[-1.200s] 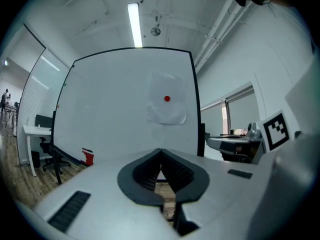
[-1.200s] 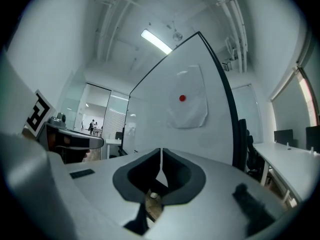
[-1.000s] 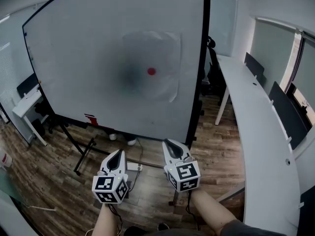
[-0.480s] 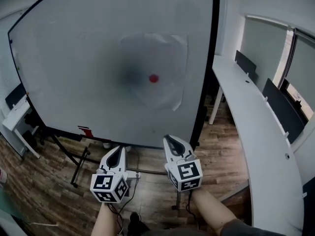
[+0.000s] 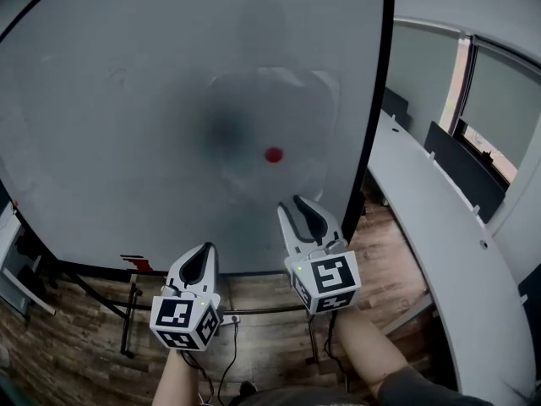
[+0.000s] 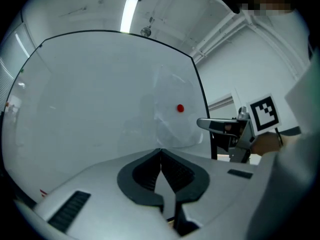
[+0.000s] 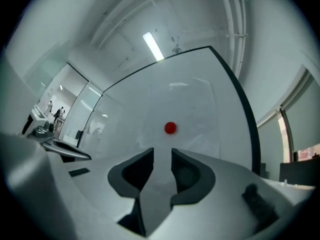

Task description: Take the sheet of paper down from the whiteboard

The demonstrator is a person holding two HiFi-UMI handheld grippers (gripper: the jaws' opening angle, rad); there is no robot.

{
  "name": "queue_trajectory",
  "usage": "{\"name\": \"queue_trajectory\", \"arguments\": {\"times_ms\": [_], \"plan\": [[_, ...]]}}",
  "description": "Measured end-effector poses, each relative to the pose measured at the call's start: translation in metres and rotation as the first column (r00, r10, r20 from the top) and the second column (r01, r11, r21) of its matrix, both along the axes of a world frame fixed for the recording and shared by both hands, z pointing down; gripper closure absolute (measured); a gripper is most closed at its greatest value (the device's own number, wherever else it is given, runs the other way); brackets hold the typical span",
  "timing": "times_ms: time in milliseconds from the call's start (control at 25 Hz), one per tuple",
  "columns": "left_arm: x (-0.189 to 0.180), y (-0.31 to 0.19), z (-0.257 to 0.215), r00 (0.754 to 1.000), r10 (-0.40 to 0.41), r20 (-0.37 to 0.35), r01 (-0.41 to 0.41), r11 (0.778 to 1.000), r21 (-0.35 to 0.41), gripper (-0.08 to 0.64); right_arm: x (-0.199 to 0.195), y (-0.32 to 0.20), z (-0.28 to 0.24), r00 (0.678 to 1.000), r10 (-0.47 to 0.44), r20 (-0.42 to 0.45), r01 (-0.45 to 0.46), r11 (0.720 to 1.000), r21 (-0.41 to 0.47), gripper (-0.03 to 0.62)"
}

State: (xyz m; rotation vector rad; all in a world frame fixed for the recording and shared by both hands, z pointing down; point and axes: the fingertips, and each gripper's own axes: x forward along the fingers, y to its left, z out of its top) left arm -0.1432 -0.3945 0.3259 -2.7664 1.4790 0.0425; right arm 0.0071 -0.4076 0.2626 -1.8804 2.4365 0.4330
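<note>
The right tool (image 5: 297, 206) looks best carried straight on, level and square to the whiteboard (image 5: 101, 100), so its jaws can straddle the red magnet (image 5: 273, 154) or the lower edge of the sheet of paper (image 5: 287, 108) without creasing it. Its jaws have just been opening and stand partly apart with nothing between them, short of the board. The left tool (image 5: 203, 252), lower and beside it, is closed and empty. The sheet hangs flat on the board, pinned at its middle by the magnet.
</note>
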Motion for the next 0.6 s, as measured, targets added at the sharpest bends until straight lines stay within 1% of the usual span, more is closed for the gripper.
{"name": "queue_trajectory", "arguments": {"times_ms": [80, 200, 240, 360, 400, 520, 600], "plan": [[-0.003, -0.012, -0.001, 1.0, 0.028, -0.004, -0.028, 1.0, -0.001, 0.546, -0.003, -0.009, -0.014, 0.998, 0.051, -0.04, -0.049, 0.998, 0.033, 0.492], [-0.004, -0.026, 0.0, 0.998, 0.068, -0.007, -0.068, 0.998, -0.003, 0.546, -0.005, -0.021, -0.036, 0.99, 0.117, -0.077, -0.11, 0.99, 0.086, 0.492], [-0.003, -0.029, 0.001, 0.997, 0.083, -0.006, -0.083, 0.997, -0.006, 0.546, -0.007, -0.025, -0.04, 0.988, 0.126, -0.09, -0.118, 0.989, 0.093, 0.489], [0.003, -0.035, 0.004, 0.992, 0.126, -0.011, -0.126, 0.992, -0.007, 0.546, -0.014, -0.038, -0.046, 0.98, 0.136, -0.144, -0.123, 0.988, 0.091, 0.446], [0.005, -0.036, 0.004, 0.99, 0.14, -0.015, -0.14, 0.99, -0.004, 0.545, -0.015, -0.041, -0.05, 0.978, 0.143, -0.155, -0.129, 0.987, 0.097, 0.44], [0.012, -0.037, 0.002, 0.983, 0.182, -0.007, -0.182, 0.983, 0.005, 0.545, -0.018, -0.047, -0.062, 0.967, 0.173, -0.185, -0.15, 0.98, 0.132, 0.44], [0.015, -0.04, 0.002, 0.979, 0.205, 0.004, -0.205, 0.979, 0.004, 0.545, -0.021, -0.05, -0.066, 0.962, 0.189, -0.198, -0.163, 0.977, 0.14, 0.44]]}}
